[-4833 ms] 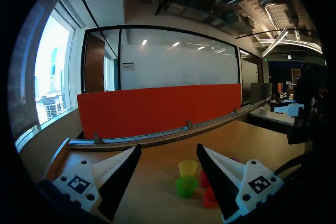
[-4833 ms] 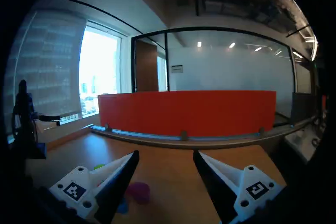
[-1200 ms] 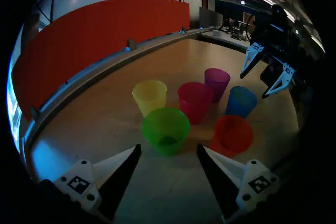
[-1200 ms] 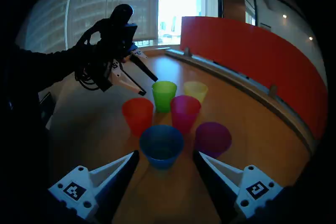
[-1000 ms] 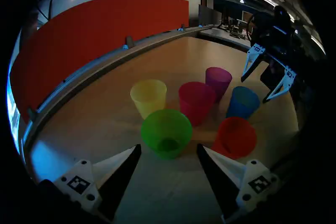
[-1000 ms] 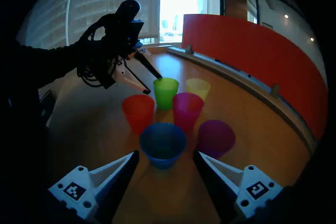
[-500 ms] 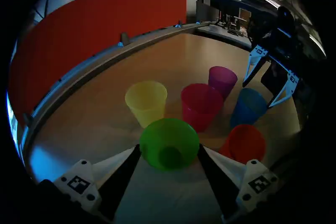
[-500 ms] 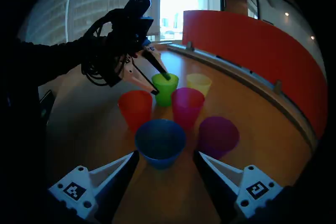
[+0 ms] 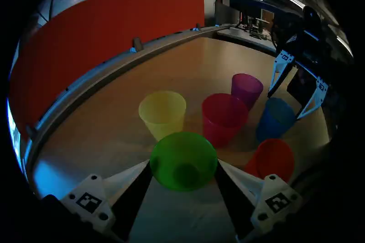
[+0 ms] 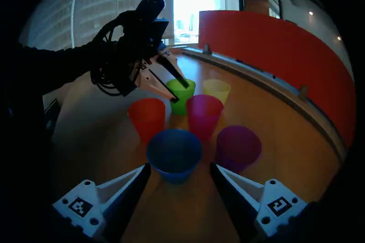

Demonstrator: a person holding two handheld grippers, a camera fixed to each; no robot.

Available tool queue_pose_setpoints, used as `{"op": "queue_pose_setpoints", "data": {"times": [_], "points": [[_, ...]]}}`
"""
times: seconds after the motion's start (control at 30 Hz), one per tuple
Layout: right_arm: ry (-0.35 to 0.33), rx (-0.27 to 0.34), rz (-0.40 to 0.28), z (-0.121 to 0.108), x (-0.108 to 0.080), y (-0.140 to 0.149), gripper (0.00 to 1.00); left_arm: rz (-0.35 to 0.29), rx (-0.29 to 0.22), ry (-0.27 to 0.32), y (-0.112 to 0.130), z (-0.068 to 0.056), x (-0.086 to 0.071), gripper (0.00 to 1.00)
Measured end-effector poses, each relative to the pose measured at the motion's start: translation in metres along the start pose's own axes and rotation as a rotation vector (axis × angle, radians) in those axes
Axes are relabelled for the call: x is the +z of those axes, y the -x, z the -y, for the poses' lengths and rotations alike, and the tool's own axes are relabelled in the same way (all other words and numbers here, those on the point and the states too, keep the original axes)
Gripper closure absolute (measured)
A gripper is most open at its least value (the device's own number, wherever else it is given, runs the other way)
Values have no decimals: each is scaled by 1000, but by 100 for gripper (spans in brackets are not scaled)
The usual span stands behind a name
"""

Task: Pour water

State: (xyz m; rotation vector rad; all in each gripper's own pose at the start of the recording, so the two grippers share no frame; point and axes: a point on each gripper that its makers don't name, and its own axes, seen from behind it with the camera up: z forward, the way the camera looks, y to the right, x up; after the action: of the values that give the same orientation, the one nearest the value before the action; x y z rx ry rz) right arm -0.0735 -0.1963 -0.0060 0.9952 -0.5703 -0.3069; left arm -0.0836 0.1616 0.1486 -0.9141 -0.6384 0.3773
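Green cup [image 9: 183, 154] — between left hand-held gripper [image 9: 182, 164] spread fingers [image 9: 131, 189].

A wooden table [image 9: 200, 65] runs along a red partition [image 9: 105, 28]; a bright window [image 10: 197, 1] glows beside lowered blinds [image 10: 123, 6].

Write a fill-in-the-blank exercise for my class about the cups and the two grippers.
1. The number of cups standing on the table is ____.
2. The left gripper has one finger on each side of the green cup, so it is ____, not shut.
3. The blue cup, nearest the right gripper, stands ____, not tipped over.

Missing words: six; open; upright.
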Motion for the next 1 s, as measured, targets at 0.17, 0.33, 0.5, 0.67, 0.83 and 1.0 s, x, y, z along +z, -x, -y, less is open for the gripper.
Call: {"op": "queue_pose_setpoints", "data": {"times": [0.17, 0.33, 0.5, 0.67, 0.83, 1.0], "points": [[3, 0, 1, 0, 0, 0, 0, 1, 8, 1, 1, -1, 0, 13], [2, 1, 1, 0, 1, 1, 0, -1, 5, 4, 0, -3, -1, 13], [0, -1, 2, 0, 4, 1, 0, -15, 7, -3, -5, -2, -5, 13], [-6, -1, 2, 2, 9, 1, 0, -23, 16, -16, -8, 0, -13, 13], [-13, -7, 1, 3, 16, 0, 0, -29, 18, -24, -10, 1, -21, 13], [-15, -13, -6, 3, 25, -3, 0, -33, 18, -33, -10, 1, -29, 13]]}}
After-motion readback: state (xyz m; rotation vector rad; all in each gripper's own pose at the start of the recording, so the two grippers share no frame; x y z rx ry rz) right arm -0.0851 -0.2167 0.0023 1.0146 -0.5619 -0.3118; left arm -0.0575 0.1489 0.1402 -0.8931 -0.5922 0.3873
